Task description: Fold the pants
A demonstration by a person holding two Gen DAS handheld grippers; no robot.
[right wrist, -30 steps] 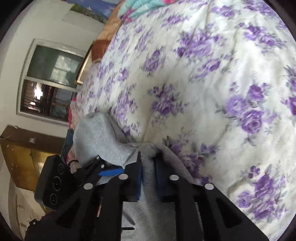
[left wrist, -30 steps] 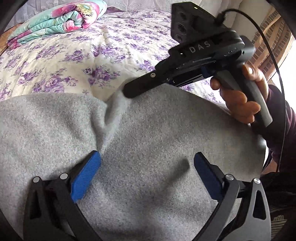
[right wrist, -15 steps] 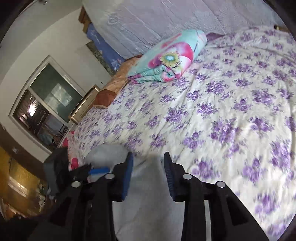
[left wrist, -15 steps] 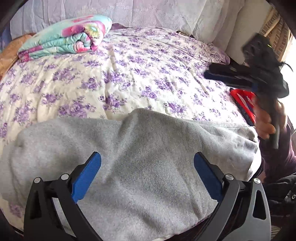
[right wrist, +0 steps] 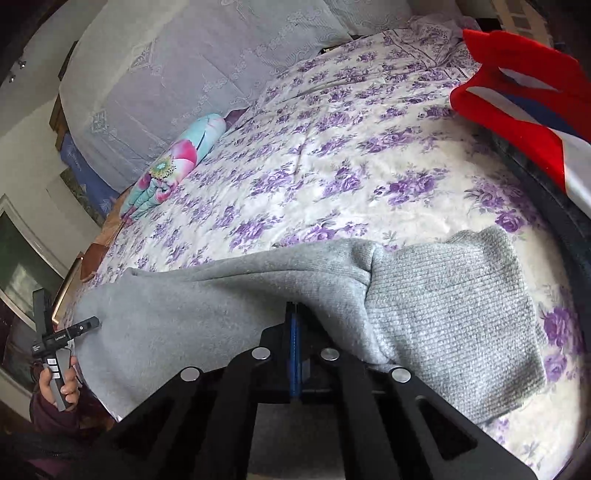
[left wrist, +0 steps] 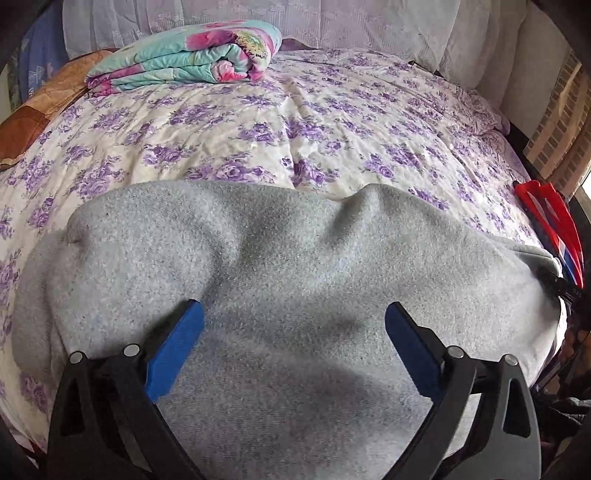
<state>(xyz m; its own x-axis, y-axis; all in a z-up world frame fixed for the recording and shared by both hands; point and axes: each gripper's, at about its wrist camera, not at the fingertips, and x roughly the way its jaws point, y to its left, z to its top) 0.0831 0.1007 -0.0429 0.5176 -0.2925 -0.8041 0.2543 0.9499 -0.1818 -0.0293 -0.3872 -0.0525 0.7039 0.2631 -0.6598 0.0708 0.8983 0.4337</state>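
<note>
The grey pants (left wrist: 280, 280) lie folded across the near edge of the flowered bed (left wrist: 295, 122). My left gripper (left wrist: 293, 343) is open and empty, its blue pads hovering over the grey fabric. In the right wrist view the pants (right wrist: 229, 295) stretch leftward, and the ribbed cuff (right wrist: 450, 310) lies at the right. My right gripper (right wrist: 294, 314) has its jaws together at the near edge of the fabric beside the cuff; I cannot tell whether cloth is pinched. The left gripper (right wrist: 79, 326) shows small at the far left end of the pants.
A rolled teal and pink quilt (left wrist: 192, 59) lies at the head of the bed by white pillows (left wrist: 369, 22). A red and blue object (left wrist: 550, 229) sits at the bed's right edge, also in the right wrist view (right wrist: 524, 96). A brown cushion (left wrist: 40, 107) is at left.
The right gripper let go of the raised fold, opened, swung away to the right end of the pants and closed there. The grey fabric dropped flat. The left gripper stayed open.
</note>
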